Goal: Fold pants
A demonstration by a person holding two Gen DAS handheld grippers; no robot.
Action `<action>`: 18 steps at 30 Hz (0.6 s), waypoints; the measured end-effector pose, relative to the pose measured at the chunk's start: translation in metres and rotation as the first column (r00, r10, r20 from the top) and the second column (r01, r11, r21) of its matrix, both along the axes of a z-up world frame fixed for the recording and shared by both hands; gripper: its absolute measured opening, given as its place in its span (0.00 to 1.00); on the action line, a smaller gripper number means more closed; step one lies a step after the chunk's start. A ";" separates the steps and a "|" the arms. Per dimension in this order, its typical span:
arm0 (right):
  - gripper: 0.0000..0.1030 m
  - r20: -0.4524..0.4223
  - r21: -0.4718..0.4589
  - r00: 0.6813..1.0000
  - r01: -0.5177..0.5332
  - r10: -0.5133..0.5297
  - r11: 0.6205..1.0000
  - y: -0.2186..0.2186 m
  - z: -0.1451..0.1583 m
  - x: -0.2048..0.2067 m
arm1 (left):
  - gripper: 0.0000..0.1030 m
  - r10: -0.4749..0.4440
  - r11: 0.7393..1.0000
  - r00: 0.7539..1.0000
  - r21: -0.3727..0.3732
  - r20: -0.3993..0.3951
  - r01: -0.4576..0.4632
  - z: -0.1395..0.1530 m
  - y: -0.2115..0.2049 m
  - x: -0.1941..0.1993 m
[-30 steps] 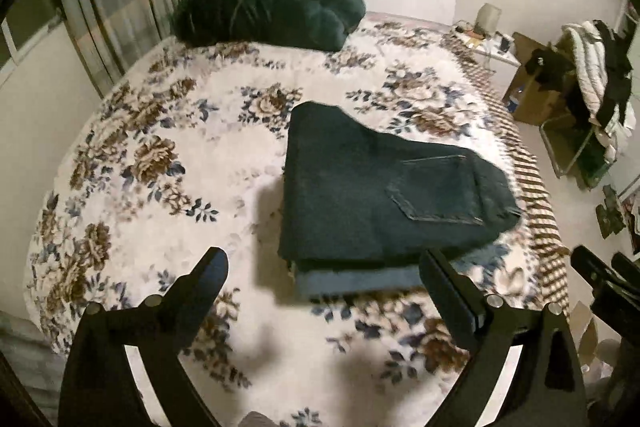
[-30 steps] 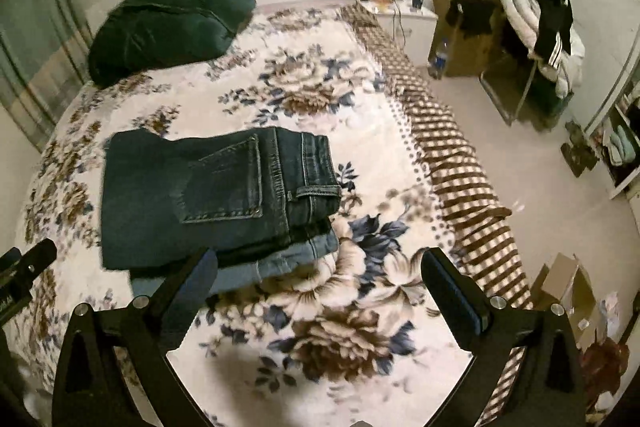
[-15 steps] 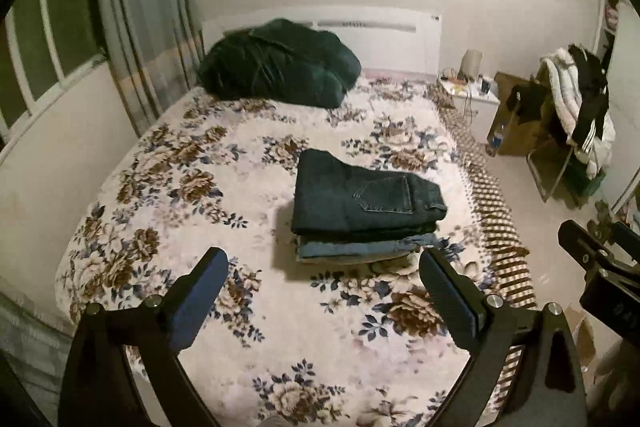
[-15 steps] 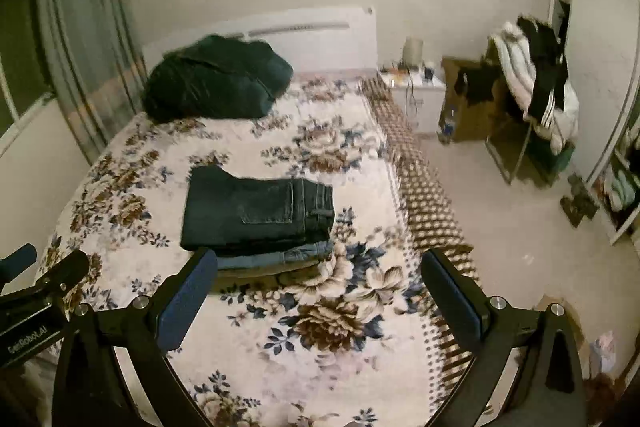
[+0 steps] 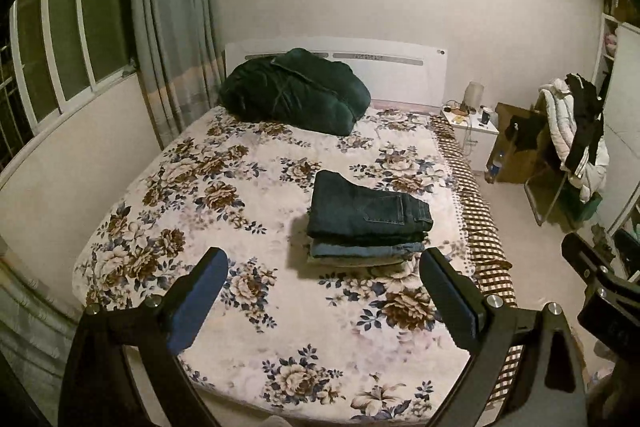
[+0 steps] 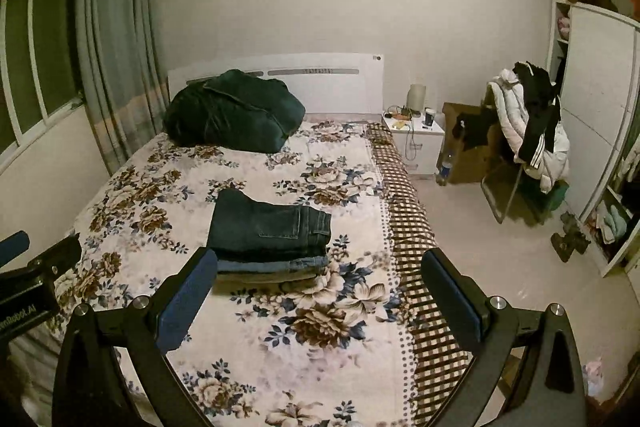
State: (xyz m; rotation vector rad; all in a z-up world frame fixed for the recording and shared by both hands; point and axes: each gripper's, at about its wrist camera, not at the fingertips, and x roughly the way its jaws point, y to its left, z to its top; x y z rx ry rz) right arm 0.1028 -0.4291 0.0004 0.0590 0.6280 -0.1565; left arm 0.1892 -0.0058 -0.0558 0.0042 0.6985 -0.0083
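Both claws spread, empty; folded pants (image 5: pixel 370 217) lie well beyond.

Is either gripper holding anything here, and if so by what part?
Nothing is held. The left gripper and right gripper are both open and empty, apart from the folded pants stacked on the bed.

Left gripper (image 5: pixel 324 275) held level, jaws spread wide, nothing between the blue pads (image 5: pixel 200 293). Right gripper (image 6: pixel 320 277) likewise: fingers (image 6: pixel 452 293) wide apart, empty. Side by side, each showing at the edge of the other's view.
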 end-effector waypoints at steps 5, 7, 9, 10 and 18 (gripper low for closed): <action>1.00 0.016 -0.001 1.000 -0.005 0.005 1.000 0.004 0.014 -0.009 | 1.00 -0.005 1.000 1.000 0.002 0.016 0.005 0.005 0.001 -0.012; 1.00 0.017 0.004 1.000 -0.006 0.006 1.000 0.006 0.016 -0.015 | 1.00 -0.006 1.000 1.000 0.002 0.018 0.006 0.006 0.001 -0.014; 1.00 0.016 -0.002 1.000 -0.012 0.012 1.000 0.006 0.020 -0.011 | 1.00 -0.005 1.000 1.000 0.005 0.020 0.005 0.006 0.001 -0.015; 1.00 0.017 -0.003 1.000 -0.013 0.013 1.000 0.006 0.022 -0.014 | 1.00 -0.008 1.000 1.000 0.003 0.020 0.008 0.007 0.001 -0.016; 1.00 0.015 0.001 1.000 -0.018 0.018 1.000 0.006 0.022 -0.012 | 1.00 -0.009 1.000 1.000 0.008 0.028 0.009 0.010 0.001 -0.021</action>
